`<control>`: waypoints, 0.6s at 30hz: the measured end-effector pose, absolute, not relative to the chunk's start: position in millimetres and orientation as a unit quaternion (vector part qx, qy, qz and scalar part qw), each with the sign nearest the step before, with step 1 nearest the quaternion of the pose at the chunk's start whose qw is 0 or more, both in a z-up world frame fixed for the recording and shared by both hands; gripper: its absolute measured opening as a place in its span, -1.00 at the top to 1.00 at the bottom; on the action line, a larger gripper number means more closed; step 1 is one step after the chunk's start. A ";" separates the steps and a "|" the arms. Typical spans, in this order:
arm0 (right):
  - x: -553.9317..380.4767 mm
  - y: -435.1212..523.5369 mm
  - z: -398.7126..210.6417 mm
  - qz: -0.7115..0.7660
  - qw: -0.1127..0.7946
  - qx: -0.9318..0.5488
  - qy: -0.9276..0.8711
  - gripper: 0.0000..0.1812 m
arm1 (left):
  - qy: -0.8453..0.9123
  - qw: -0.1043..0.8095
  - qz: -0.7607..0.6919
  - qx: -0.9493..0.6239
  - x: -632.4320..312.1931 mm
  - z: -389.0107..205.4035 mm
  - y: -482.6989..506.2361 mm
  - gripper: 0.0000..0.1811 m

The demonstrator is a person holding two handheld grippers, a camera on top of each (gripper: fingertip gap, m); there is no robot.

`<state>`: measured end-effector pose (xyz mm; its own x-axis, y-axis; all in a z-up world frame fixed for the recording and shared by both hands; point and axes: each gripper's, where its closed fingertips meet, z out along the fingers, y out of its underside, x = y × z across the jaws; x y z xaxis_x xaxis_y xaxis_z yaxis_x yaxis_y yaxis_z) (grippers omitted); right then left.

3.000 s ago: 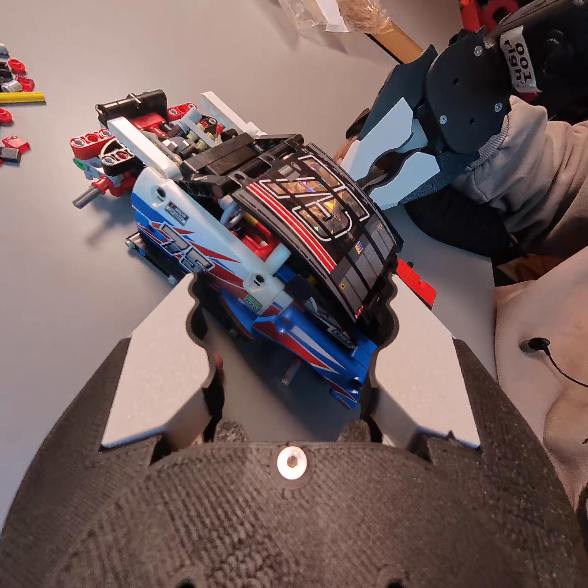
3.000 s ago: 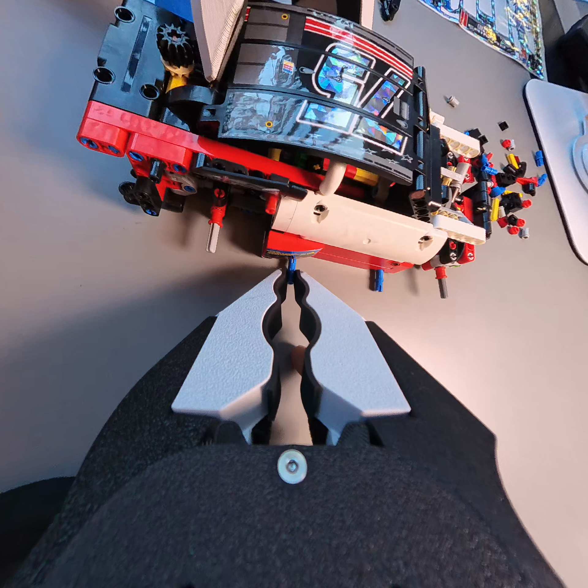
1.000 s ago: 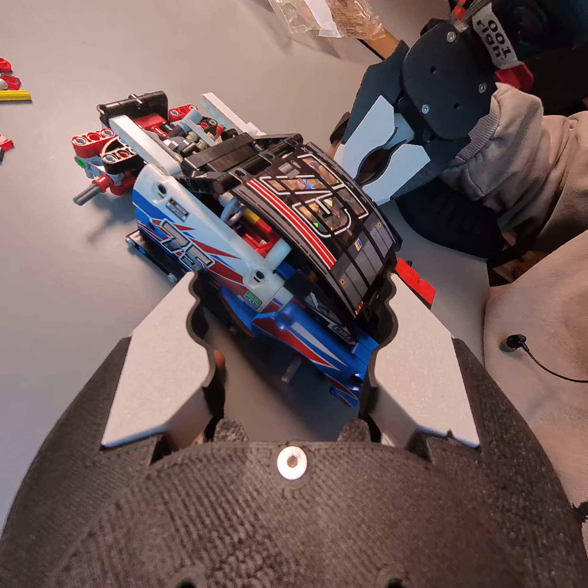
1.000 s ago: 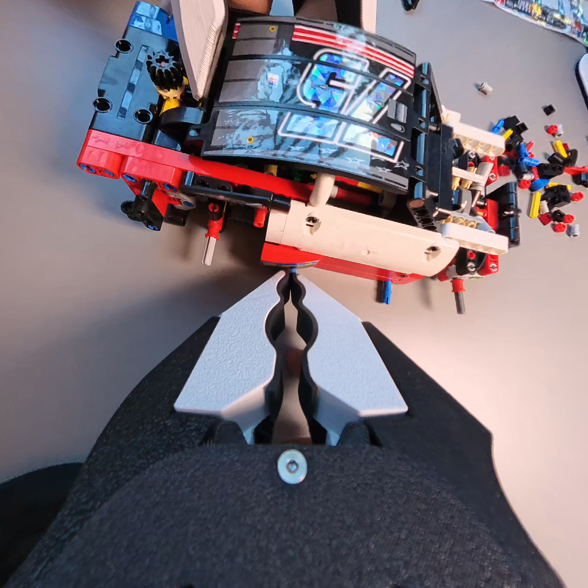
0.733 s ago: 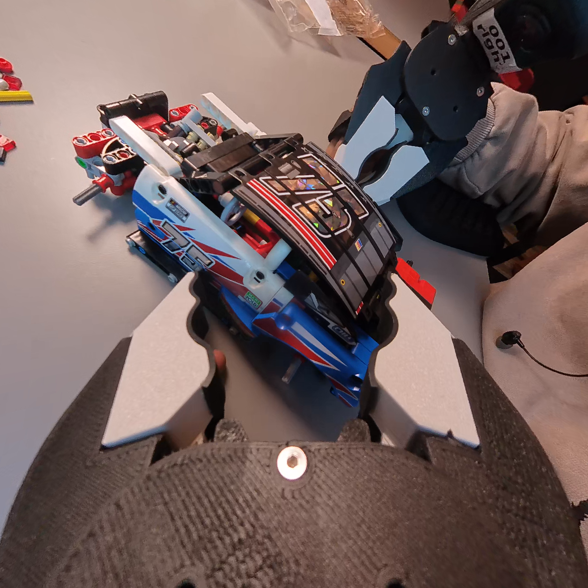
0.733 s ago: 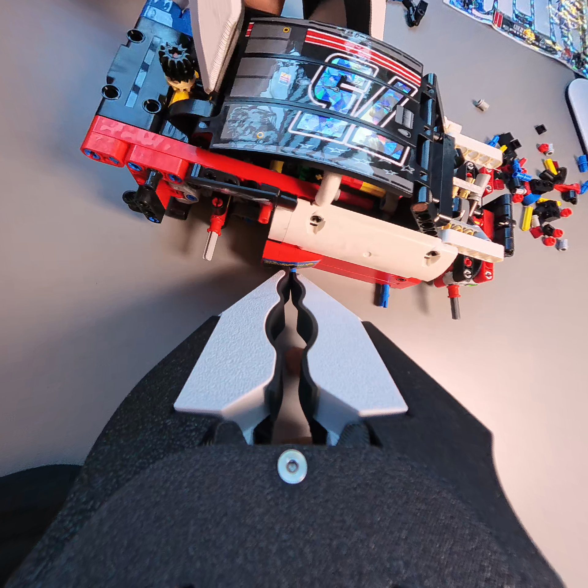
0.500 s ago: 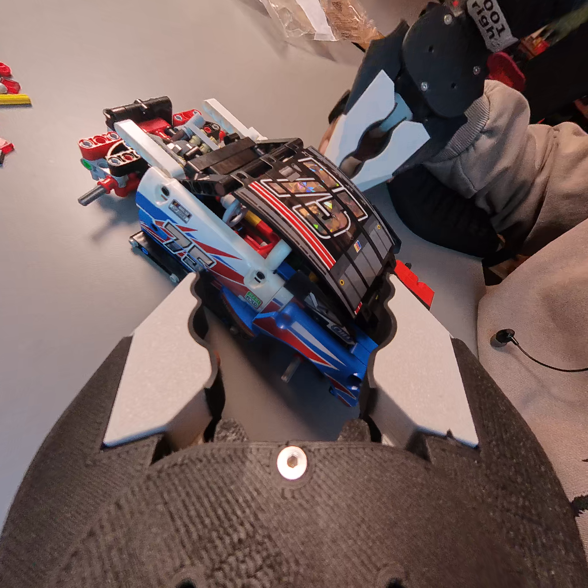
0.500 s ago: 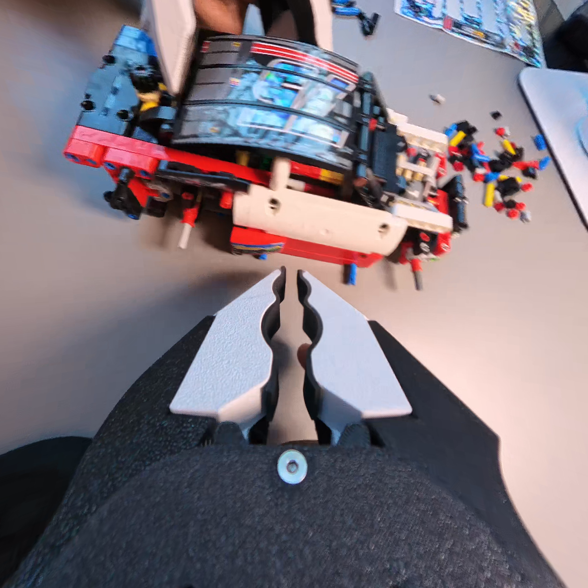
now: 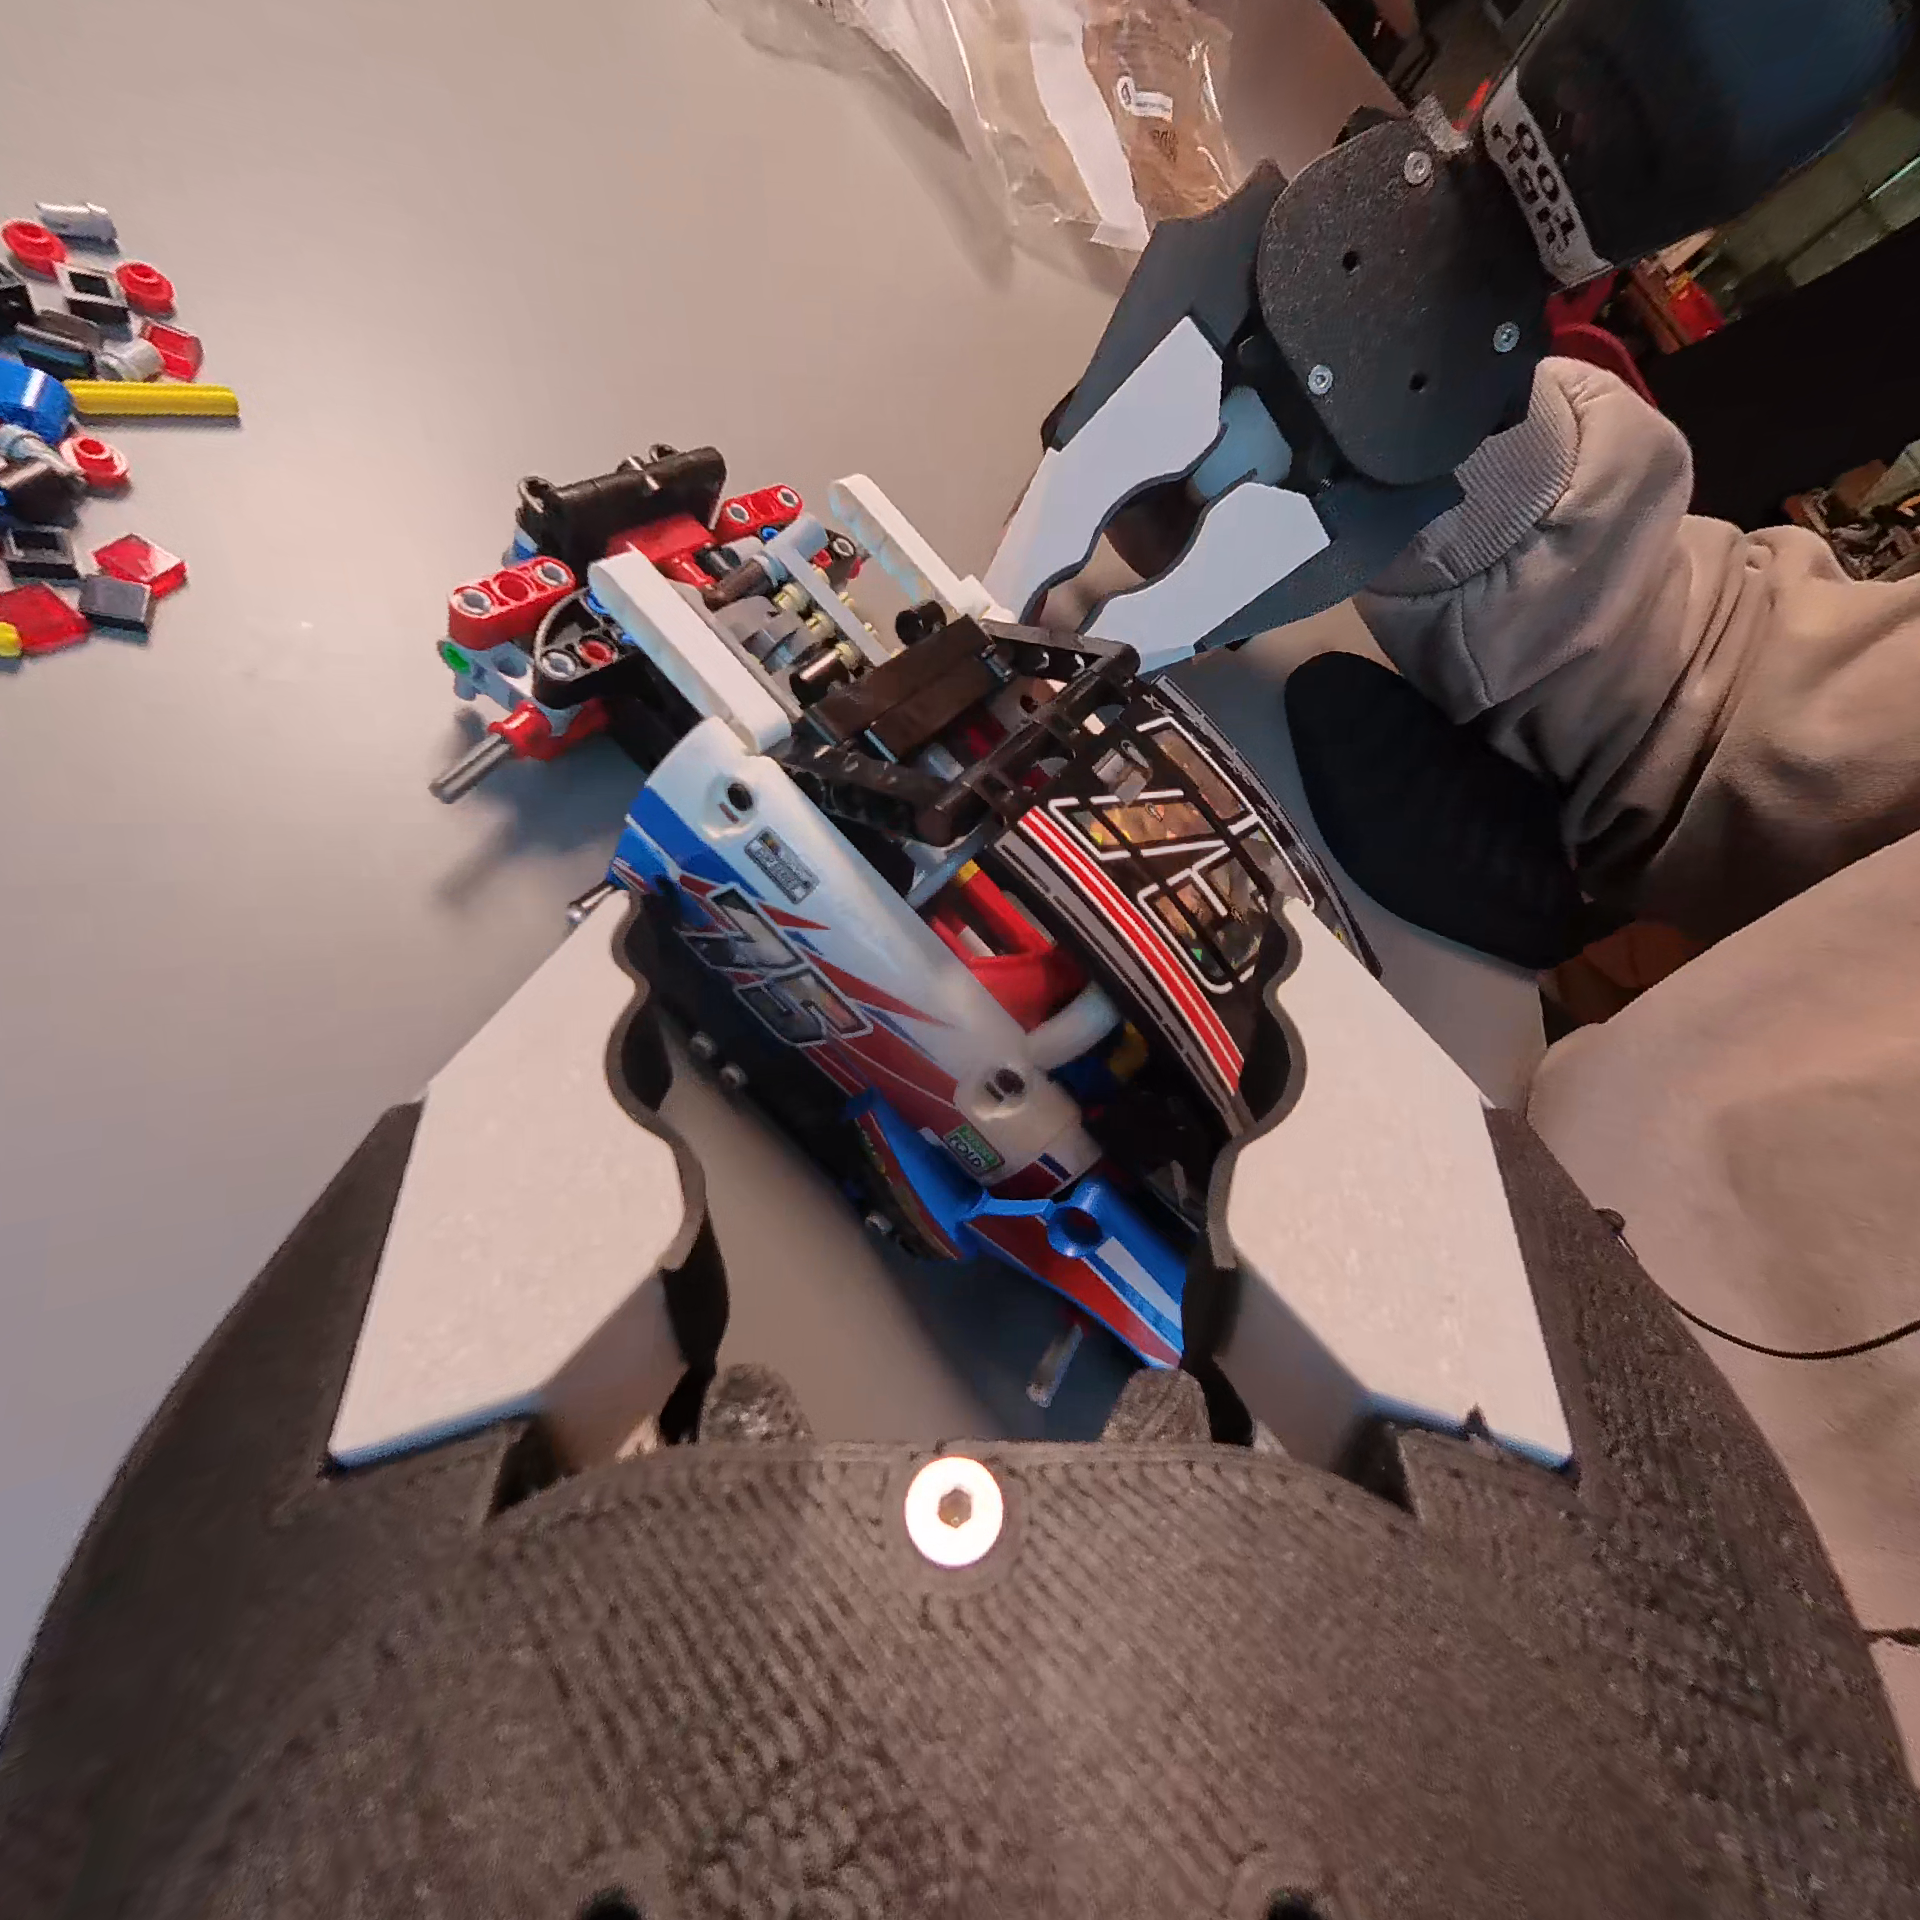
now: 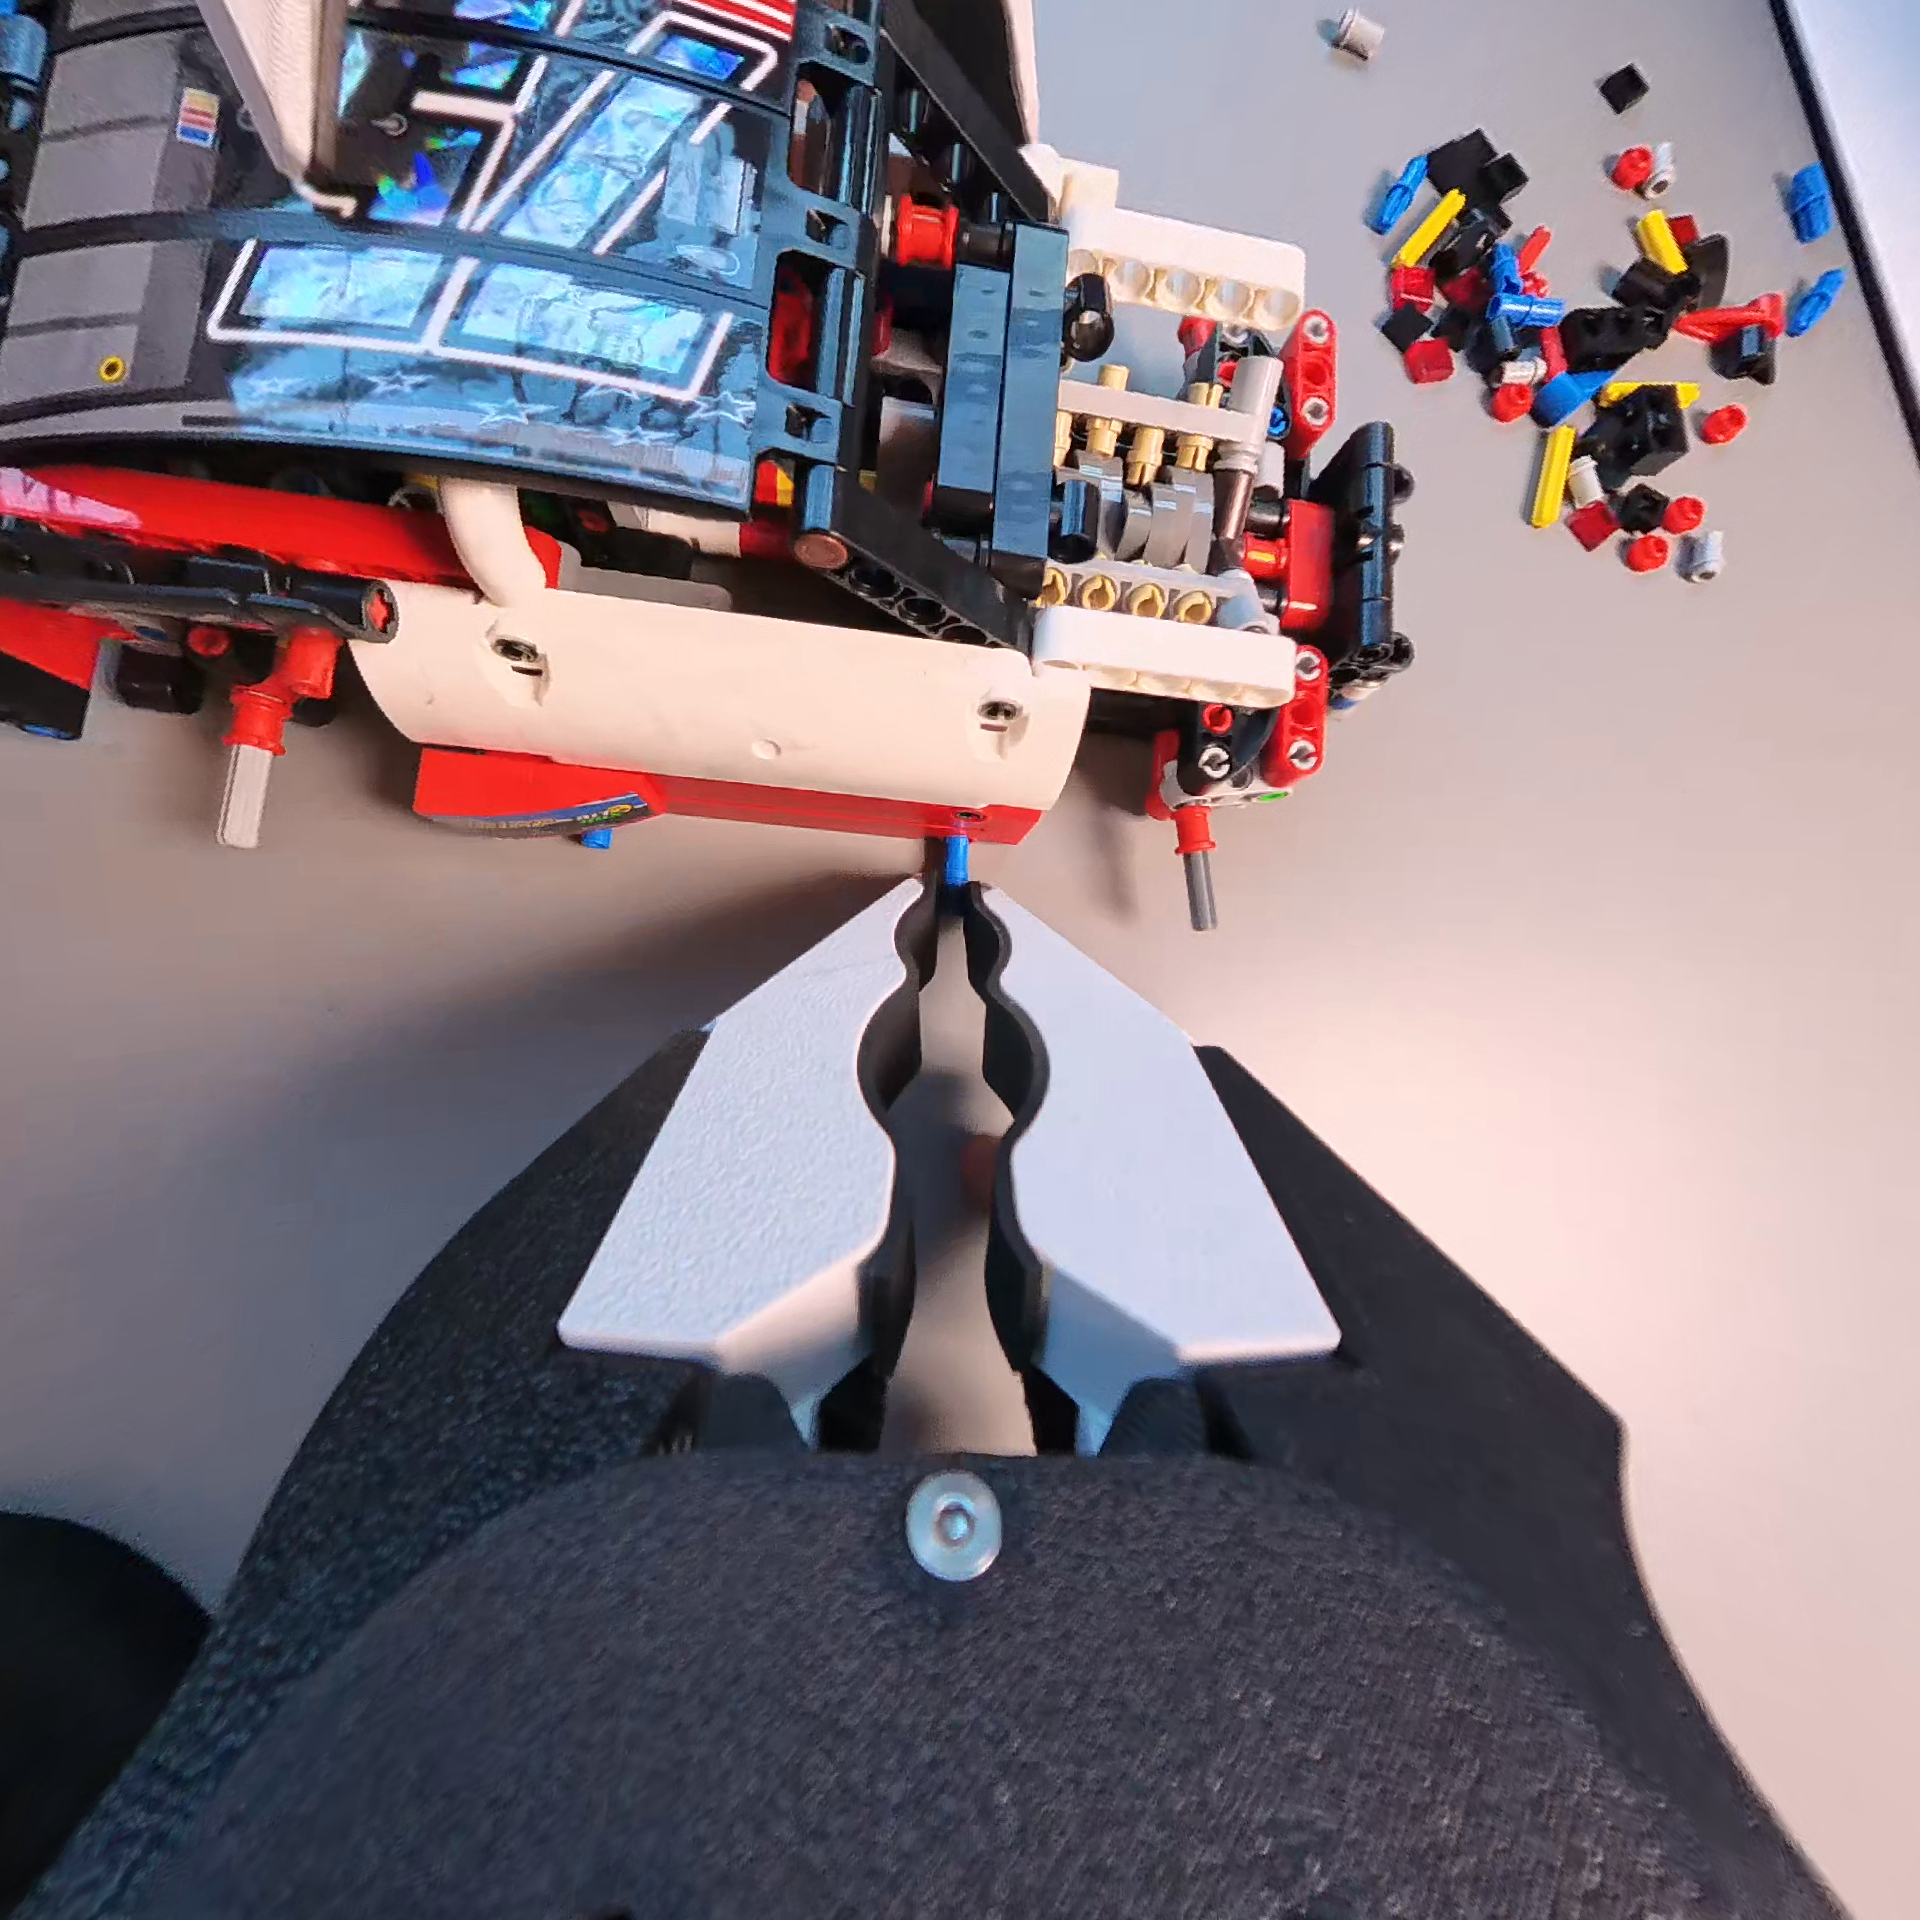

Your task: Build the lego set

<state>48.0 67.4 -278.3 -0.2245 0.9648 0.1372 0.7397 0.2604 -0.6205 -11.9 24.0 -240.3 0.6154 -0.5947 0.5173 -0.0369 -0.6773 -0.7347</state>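
Model: Your lego car (image 9: 914,935) lies on the grey table (image 9: 312,935), tilted so one flank faces up. It sits between your two tools and looks largely built: chassis, white side panels, the curved black roof panel (image 10: 436,301) with its holographic sticker, and the engine block (image 10: 1143,488) at the rear are all in place.

Left gripper: Your left gripper (image 9: 951,1023) has its jaws spread wide and closed around the car body, one finger against the stickered blue-and-white flank, the other against the black roof. You are holding the model steady with it.

Right gripper: Your right gripper (image 10: 940,894) has its jaws drawn nearly together, tips pinching a small blue pin (image 10: 956,857). The pin stands at a hole in the red beam (image 10: 727,795) along the lower edge, under the white side panel (image 10: 717,696).

Step in hand: Judging from this, you are seating the blue pin. Part of its shaft shows outside the beam, so it appears not fully home.

Done: Body, panels and stickers are on. Another blue pin (image 10: 594,837) already sits farther along the same red beam.

Left to do: No wheels are mounted; bare axles (image 10: 1200,883) stick out. A heap of loose parts (image 10: 1579,364) in red, blue, yellow and black waits on the table beyond the rear, so a good number of steps remain.

Background: Clear plastic bags (image 9: 1039,125) lie at the far table edge.
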 end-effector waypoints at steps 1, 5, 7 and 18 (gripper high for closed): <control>46.9 67.6 -278.3 0.220 0.258 -0.567 -0.751 0.99 | 0.192 0.350 -0.396 -0.827 -11.5 -241.2 23.6 -0.25; 43.6 68.5 -277.6 0.221 0.279 -0.557 -0.750 1.00 | 0.190 0.352 -0.388 -0.830 -12.1 -242.1 23.8 -0.25; 43.2 68.2 -277.4 0.221 0.283 -0.553 -0.752 1.00 | 0.189 0.355 -0.387 -0.830 -11.9 -242.2 24.2 -0.25; 41.2 70.1 -276.1 0.232 0.286 -0.560 -0.742 0.98 | 0.186 0.363 -0.390 -0.826 -11.7 -241.6 25.9 -0.23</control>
<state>41.2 70.1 -276.1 -0.2097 0.9637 0.1651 0.6979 0.2658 -0.6651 -11.7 25.9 -241.6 0.6266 -0.5901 0.5091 -0.0247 -0.6679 -0.7439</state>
